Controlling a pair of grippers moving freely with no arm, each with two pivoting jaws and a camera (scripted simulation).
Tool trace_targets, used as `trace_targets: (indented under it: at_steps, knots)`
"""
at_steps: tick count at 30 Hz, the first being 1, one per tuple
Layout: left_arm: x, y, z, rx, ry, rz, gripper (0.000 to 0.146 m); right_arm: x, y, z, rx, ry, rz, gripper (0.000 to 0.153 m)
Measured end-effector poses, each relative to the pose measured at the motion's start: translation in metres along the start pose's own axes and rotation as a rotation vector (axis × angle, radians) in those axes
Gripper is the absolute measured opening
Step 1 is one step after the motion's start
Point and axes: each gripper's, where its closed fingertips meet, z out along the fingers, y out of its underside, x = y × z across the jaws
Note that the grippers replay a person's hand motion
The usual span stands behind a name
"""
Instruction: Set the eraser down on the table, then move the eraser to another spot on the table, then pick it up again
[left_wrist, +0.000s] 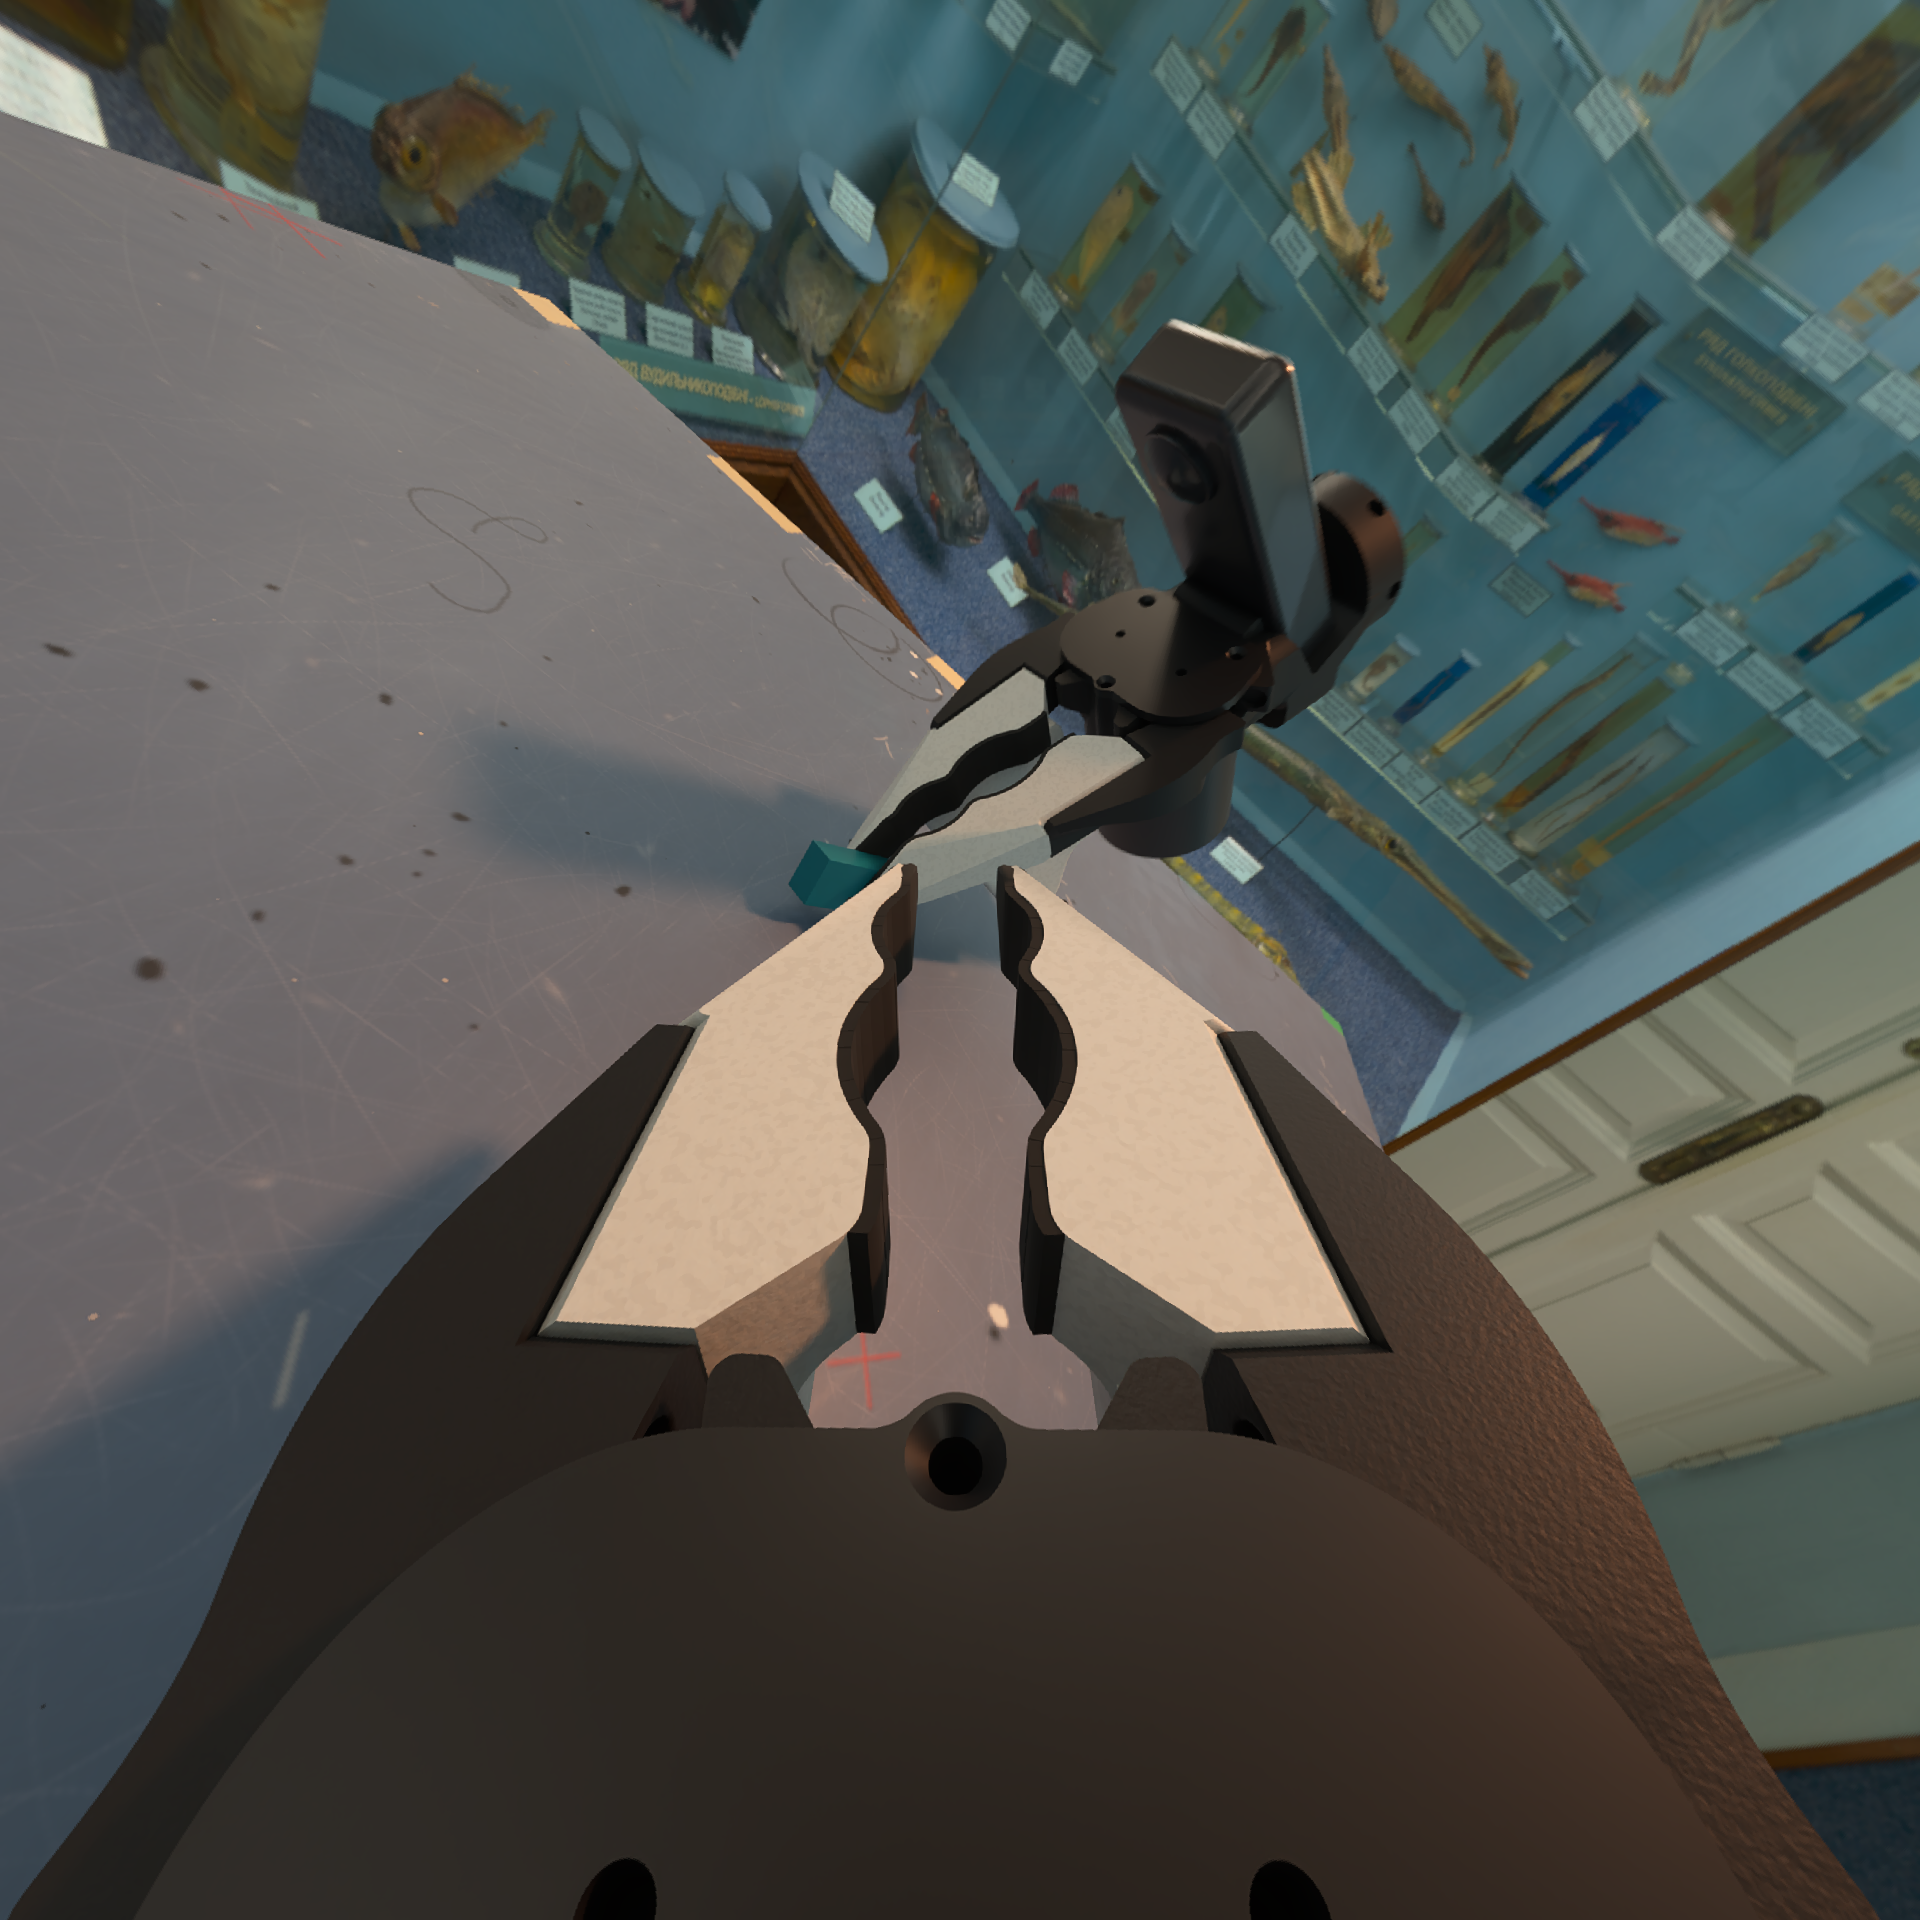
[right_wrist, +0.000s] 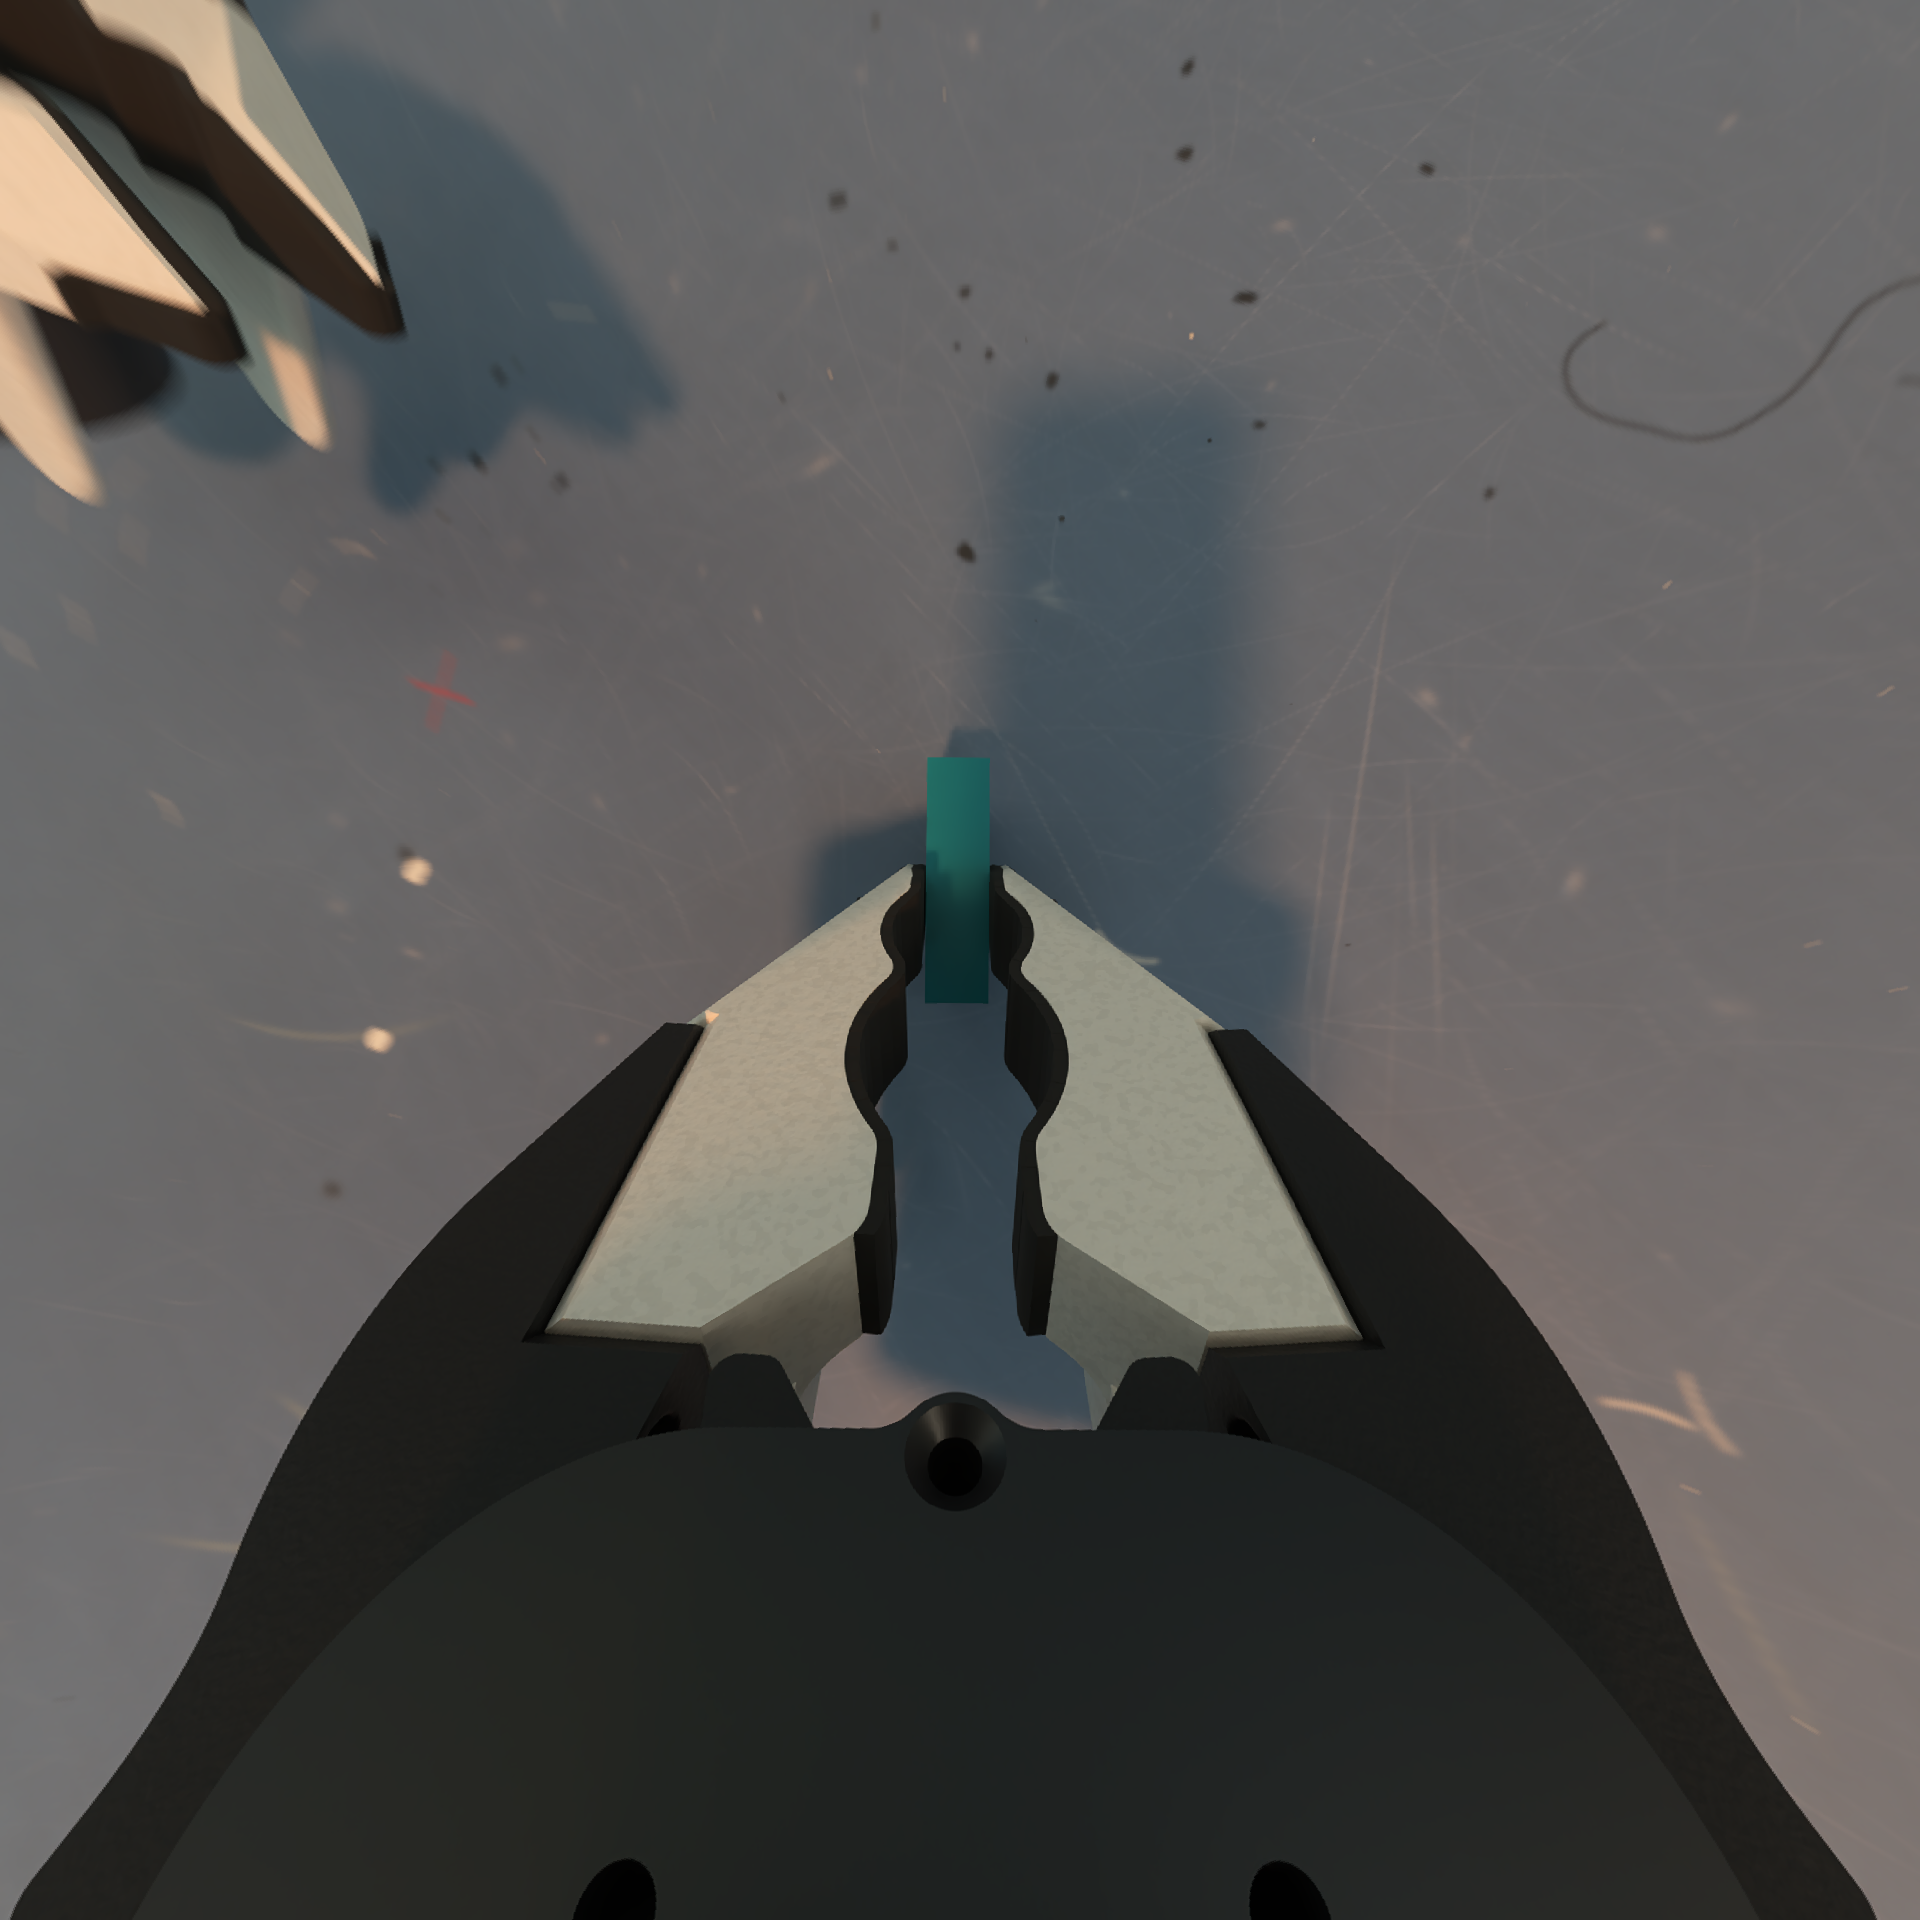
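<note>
The teal eraser (right_wrist: 957, 821) is pinched between the tips of my right gripper (right_wrist: 957, 878), which is shut on it, with one end sticking out past the fingertips. It hangs just over the grey table (right_wrist: 1455, 727), its shadow close beneath; I cannot tell if it touches. In the left wrist view the right gripper (left_wrist: 873, 847) reaches down from the right with the eraser (left_wrist: 826, 871) at its tips. My left gripper (left_wrist: 956, 883) is narrowly open and empty, its tips right beside the eraser. Its fingers (right_wrist: 114, 239) show at the top left of the right wrist view.
The table (left_wrist: 312, 727) is scratched and speckled, with pencil scribbles (left_wrist: 478, 545) and a small red cross (right_wrist: 442, 691). Its edge (left_wrist: 1340, 1039) runs close on the right in the left wrist view. Beyond it are display shelves of fish jars (left_wrist: 914, 281) and white cabinets (left_wrist: 1662, 1195).
</note>
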Motion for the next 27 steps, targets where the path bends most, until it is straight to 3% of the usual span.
trace_targets:
  at_steps: [3, 7, 9, 12, 19, 27]
  knots:
    - [0.001, 0.004, 0.003, -0.021, -0.001, 0.020, 0.017, 0.000, 0.000, 0.003, -0.054, 0.073, -0.110, 0.011]
    - [-0.001, 0.006, 0.001, -0.034, -0.020, 0.042, 0.018, -0.007, -0.005, 0.009, -0.047, 0.033, -0.154, 0.013]
    - [-0.003, 0.005, -0.001, -0.035, -0.034, 0.052, 0.018, -0.009, -0.006, 0.008, -0.037, 0.018, -0.155, 0.033]
    - [-0.006, 0.004, -0.005, -0.034, -0.050, 0.063, 0.018, -0.008, -0.008, 0.002, -0.010, 0.018, -0.156, 0.039]
    - [-0.012, 0.004, -0.006, -0.034, -0.063, 0.052, 0.018, -0.008, -0.006, -0.003, -0.024, 0.035, -0.142, 0.038]
    - [-0.026, 0.010, -0.012, -0.114, -0.172, 0.095, 0.018, -0.008, -0.004, 0.007, -0.035, 0.035, -0.116, 0.034]
